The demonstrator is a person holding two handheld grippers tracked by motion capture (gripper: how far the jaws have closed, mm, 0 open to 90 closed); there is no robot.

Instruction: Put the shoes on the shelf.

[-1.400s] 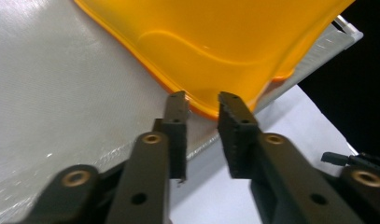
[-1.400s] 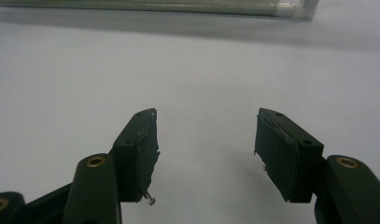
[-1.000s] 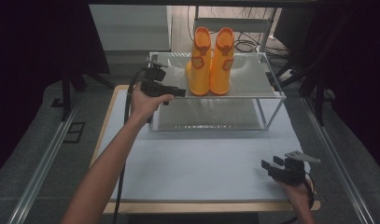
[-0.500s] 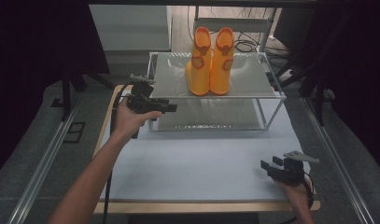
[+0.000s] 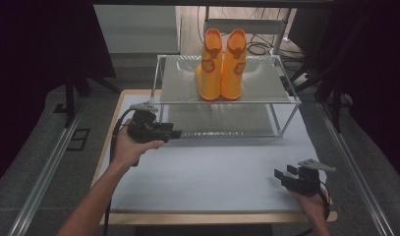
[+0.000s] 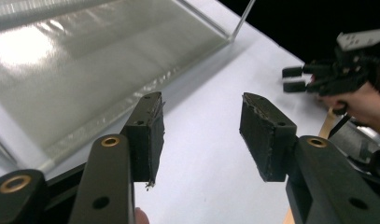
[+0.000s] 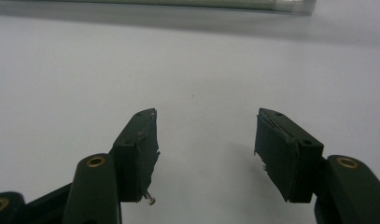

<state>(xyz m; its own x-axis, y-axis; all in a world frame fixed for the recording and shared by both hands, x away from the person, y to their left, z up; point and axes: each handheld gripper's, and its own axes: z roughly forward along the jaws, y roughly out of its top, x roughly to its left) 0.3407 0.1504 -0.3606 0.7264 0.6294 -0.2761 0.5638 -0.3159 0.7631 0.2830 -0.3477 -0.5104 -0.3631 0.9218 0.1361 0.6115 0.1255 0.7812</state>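
High view: two orange boots [image 5: 221, 66] stand upright side by side, touching, on the top shelf of one wire-framed rack [image 5: 222, 98] at twelve o'clock on the white surface [image 5: 212, 167]. The rack has two mesh shelves; the lower one is bare. The left gripper [image 5: 174, 133] sits at nine o'clock from the surface's middle, just beside the rack's front left corner, level with the lower shelf and pointing toward three o'clock. Its fingers stand apart with nothing between them, and they have just been opening. The right gripper [image 5: 281, 174] rests at five o'clock near the front edge, well apart from the rack and boots, pointing toward nine o'clock, fingers spread and empty.

Left gripper view: its two black fingers [image 6: 148, 135] are parted over the white surface, holding nothing. The lower shelf's mesh [image 6: 85, 60] fills the ten o'clock side. The other hand and its gripper [image 6: 295, 79] show at two o'clock.

Right gripper view: two fingers [image 7: 138, 149] stand wide apart over bare white surface, empty. The rack's base rail [image 7: 192, 3] runs along twelve o'clock.
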